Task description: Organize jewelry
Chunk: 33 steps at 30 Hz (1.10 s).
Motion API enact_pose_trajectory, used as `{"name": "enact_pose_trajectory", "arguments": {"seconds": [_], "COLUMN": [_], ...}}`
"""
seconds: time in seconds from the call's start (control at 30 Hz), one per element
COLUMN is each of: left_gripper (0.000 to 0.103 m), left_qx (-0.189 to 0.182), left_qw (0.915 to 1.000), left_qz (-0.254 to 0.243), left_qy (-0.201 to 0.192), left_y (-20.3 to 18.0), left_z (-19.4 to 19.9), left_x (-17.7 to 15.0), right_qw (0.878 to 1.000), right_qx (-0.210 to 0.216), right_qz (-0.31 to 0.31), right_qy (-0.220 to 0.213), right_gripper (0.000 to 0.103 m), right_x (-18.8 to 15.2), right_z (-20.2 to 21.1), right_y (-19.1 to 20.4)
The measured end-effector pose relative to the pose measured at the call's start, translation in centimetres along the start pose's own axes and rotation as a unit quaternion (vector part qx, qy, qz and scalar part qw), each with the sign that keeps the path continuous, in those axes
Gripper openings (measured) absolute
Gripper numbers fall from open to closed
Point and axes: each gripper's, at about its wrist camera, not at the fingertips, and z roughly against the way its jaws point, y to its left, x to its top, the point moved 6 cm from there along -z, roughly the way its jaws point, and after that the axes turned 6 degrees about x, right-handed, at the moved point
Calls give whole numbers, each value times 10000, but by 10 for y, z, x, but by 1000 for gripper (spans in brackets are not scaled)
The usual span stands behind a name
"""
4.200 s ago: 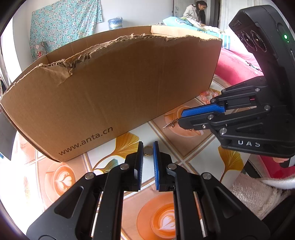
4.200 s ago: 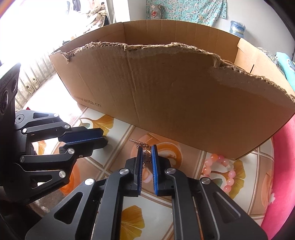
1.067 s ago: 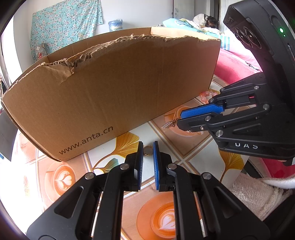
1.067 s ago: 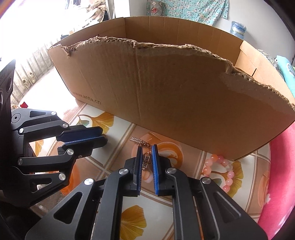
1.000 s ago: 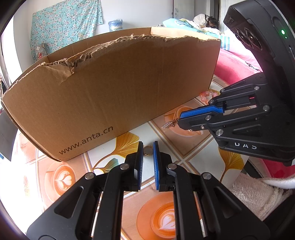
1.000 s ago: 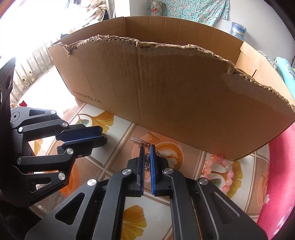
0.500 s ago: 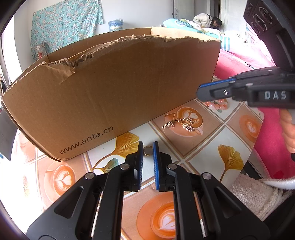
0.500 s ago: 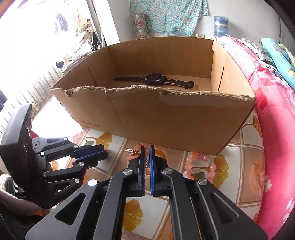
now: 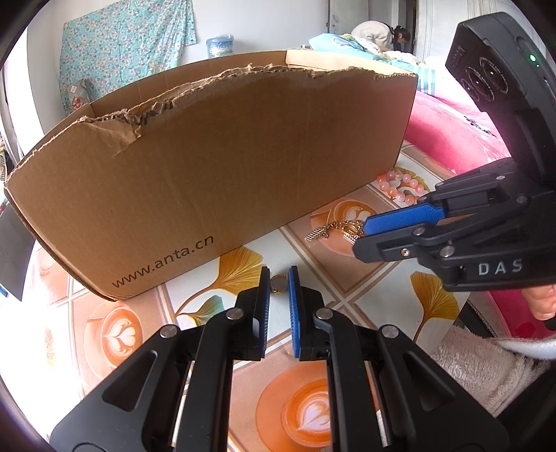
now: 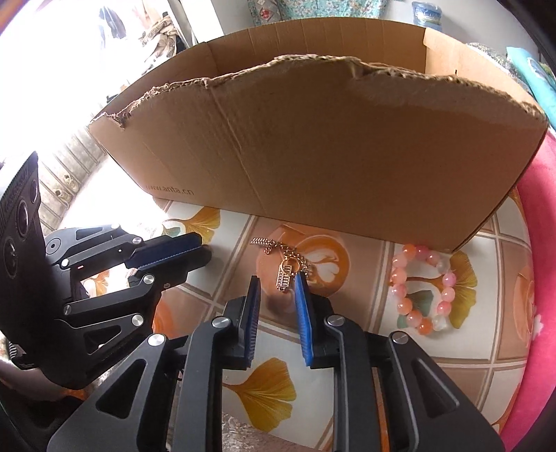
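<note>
A gold ring [image 9: 279, 284] sits on the patterned table between the blue pads of my left gripper [image 9: 279, 275], which is shut on it. That gripper shows low at the left in the right wrist view [image 10: 203, 248]. A gold chain with a pendant [image 10: 285, 274] lies on the table in front of the cardboard box [image 10: 330, 149]. My right gripper [image 10: 278, 285] is low over the chain, and its jaws are opening. The pendant lies between the tips, and the pads do not press it. In the left wrist view the right gripper [image 9: 361, 236] covers part of the chain [image 9: 333, 227].
The box [image 9: 226, 156] has a torn top edge and fills the far side of the table. A pink bead bracelet [image 10: 427, 288] lies by its right corner. Pink bedding [image 9: 451, 132] borders the table on the right. A person [image 9: 375, 33] sits far behind.
Half a second ago the right gripper was raised and shut, with the chain left on the table. It has come back down over the chain and its jaws have parted. The left gripper has not moved.
</note>
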Motion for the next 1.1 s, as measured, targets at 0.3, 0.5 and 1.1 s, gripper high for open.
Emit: {"name": "enact_pose_trajectory", "arguments": {"seconds": [0.3, 0.5, 1.1], "left_gripper": [9, 9, 9], "left_qx": [-26, -58, -72], "left_qw": [10000, 10000, 10000], "left_qz": [13, 0, 7], "left_qy": [-25, -46, -61], "left_y": [-1, -1, 0], "left_z": [0, 1, 2], "left_x": [-1, -3, -2], "right_qw": [9981, 9995, 9950], "right_qx": [395, 153, -263], "right_qz": [429, 276, 941], "right_qy": [201, 84, 192], "right_gripper": [20, 20, 21], "right_x": [1, 4, 9], "right_z": [1, 7, -8], "right_y": [26, 12, 16]}}
